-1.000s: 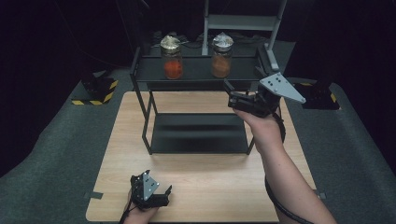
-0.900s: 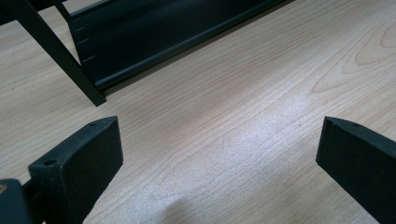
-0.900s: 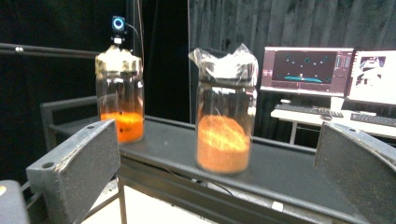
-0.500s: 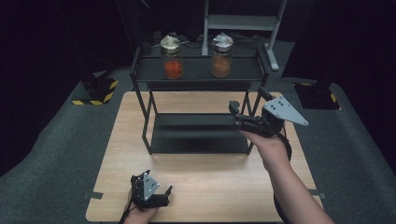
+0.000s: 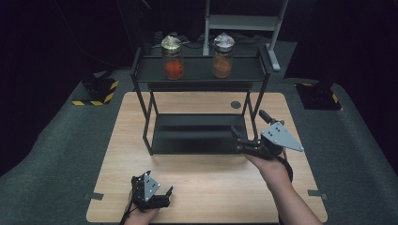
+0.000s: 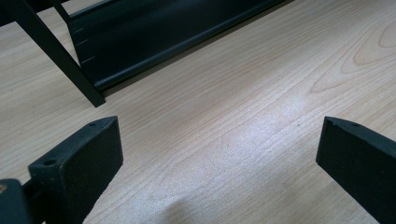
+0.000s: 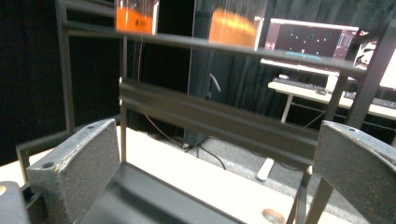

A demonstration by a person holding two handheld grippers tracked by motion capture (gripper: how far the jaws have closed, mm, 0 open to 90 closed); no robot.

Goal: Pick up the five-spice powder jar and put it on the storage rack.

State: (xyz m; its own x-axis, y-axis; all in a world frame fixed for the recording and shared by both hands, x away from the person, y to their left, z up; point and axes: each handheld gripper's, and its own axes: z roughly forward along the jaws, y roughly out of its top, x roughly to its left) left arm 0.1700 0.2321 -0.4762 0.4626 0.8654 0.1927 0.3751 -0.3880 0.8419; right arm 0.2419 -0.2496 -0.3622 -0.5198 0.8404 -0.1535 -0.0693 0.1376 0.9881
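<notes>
Pale wood surface (image 5: 206,187) set on grey carpet, dark all round. On its far half, a black two-tier rack (image 5: 199,75), lower shelf (image 5: 195,133) bare, thin legs at the corners. Up on the top tier, well apart from both hands, two glass jars with foil-like tops: the left jar (image 5: 172,58) with red-orange filling, the right jar (image 5: 223,56) with duller orange filling. Between the right gripper (image 5: 239,140) and those jars, the rack's front right leg and the edge of the top tier, seen from below in the right gripper view as a dark rail crossing under both jars. Right gripper low at the front right corner of the lower shelf, jaws spread wide, nothing between them, grey three-cornered plate on top. Left gripper (image 5: 152,192) near the front left edge of the surface, jaws likewise wide and empty, bare wood beneath them and the rack's front left foot beyond. Against a second ago: right hand drawn back and down from the top tier's right end to the lower shelf corner; left gripper unmoved; jars unmoved.
</notes>
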